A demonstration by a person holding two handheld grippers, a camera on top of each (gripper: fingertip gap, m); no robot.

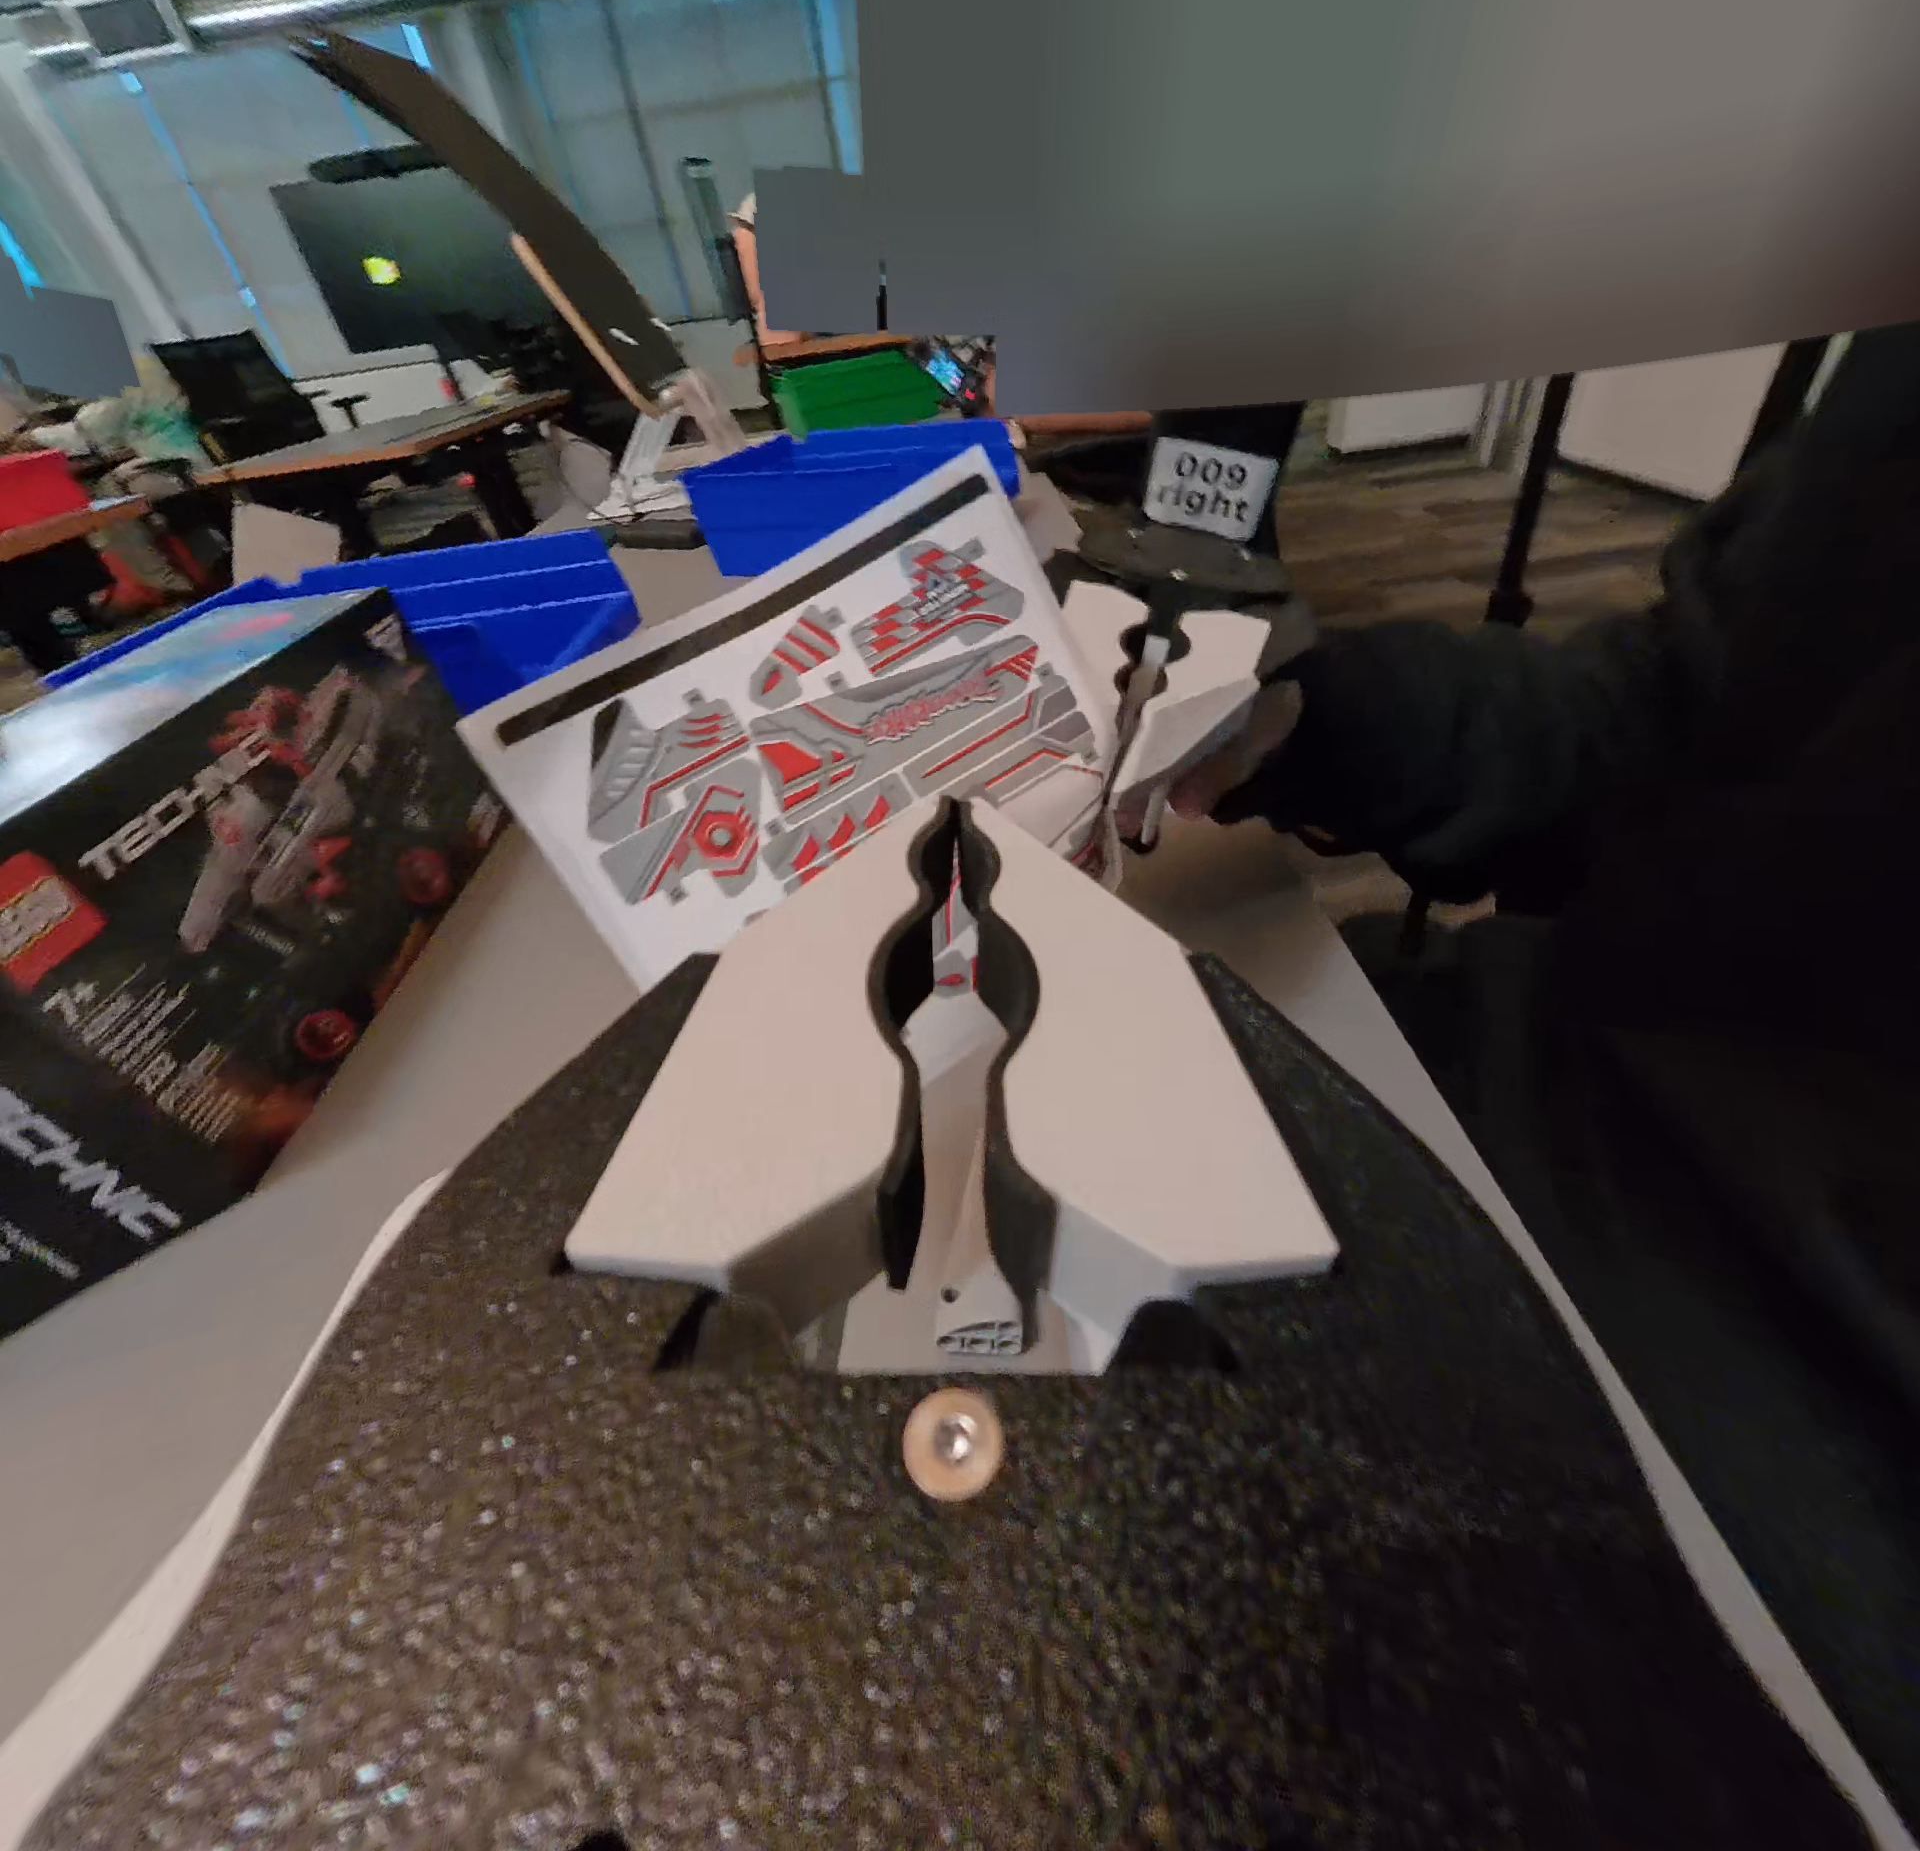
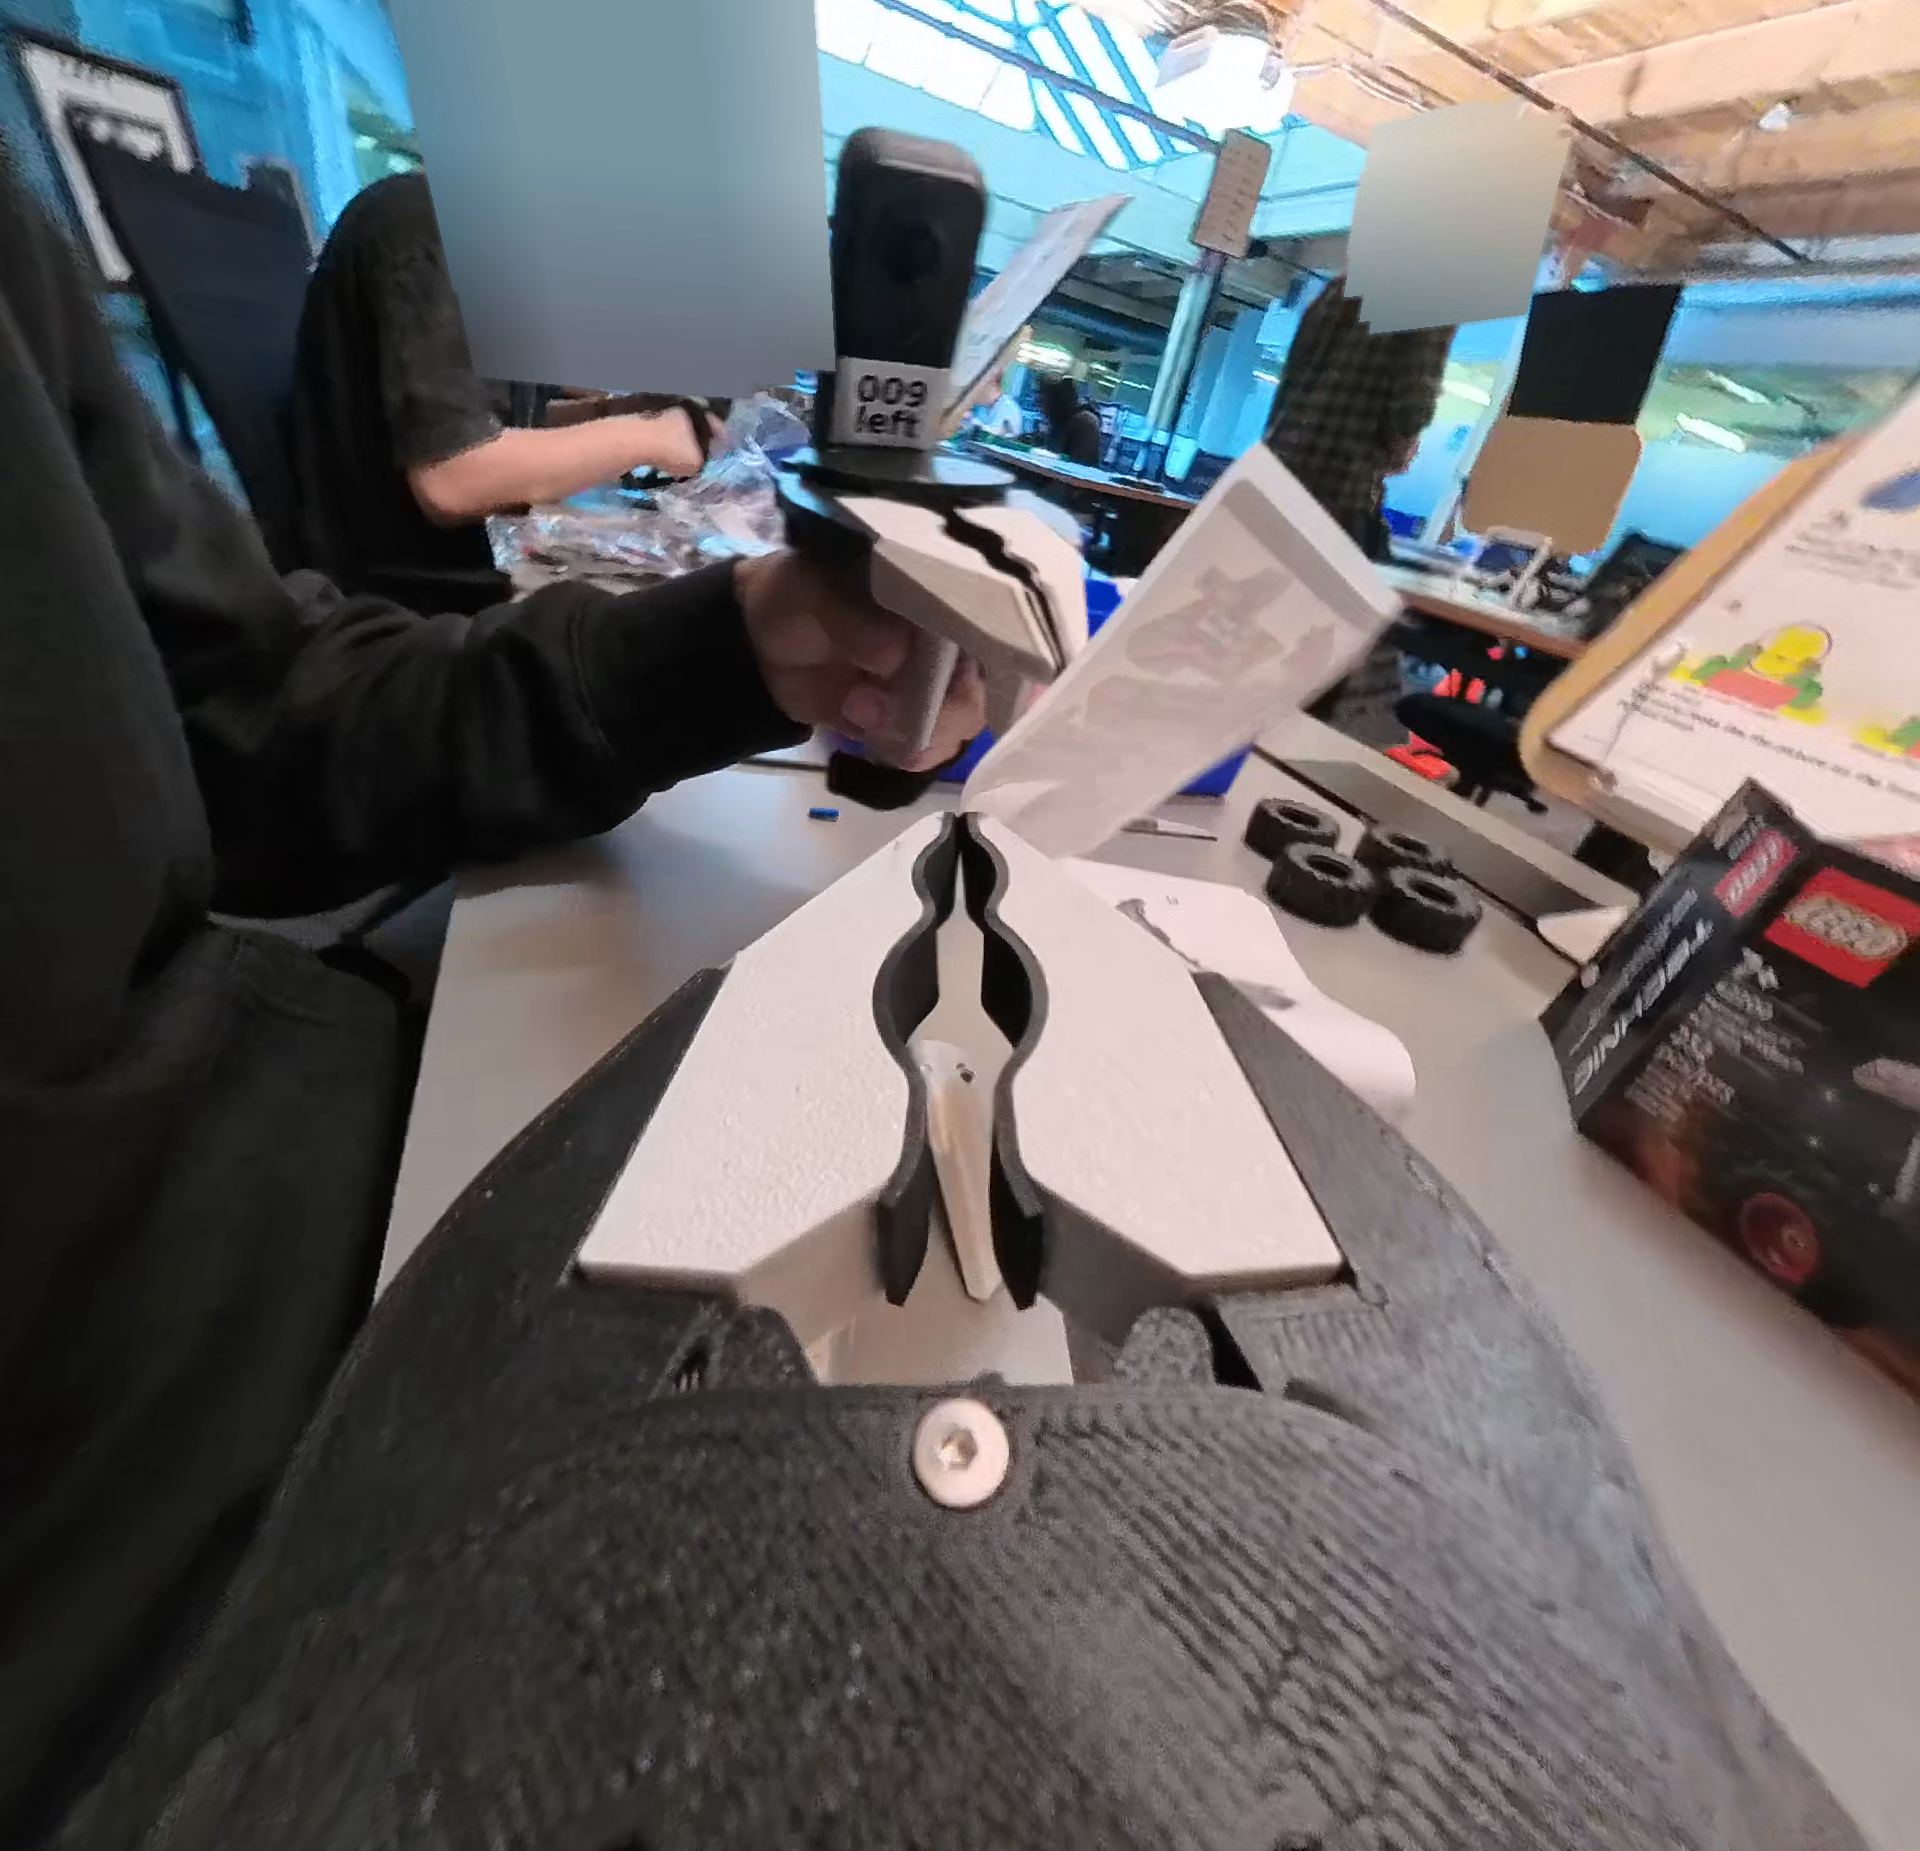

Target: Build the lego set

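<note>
Left wrist view: left gripper [image 1: 958, 830] clamped sticker sheet [image 1: 821, 721]
Right gripper [image 2: 961, 833]: pinched sheet's other edge
Progress: tyres [image 2: 1361, 882] loose, box [image 2: 1766, 1053] aside; build barely started, apparently

Open-plan office: desks [image 1: 384, 440], monitors [image 1: 416, 253].

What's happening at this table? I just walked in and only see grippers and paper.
A person is working on a lego set with a handheld gripper in each hand. The left gripper and the right gripper are both shut on the sticker sheet, holding it up tilted between them above the table. The set's box and four black tyres sit on the table, so building has not visibly begun.
</note>
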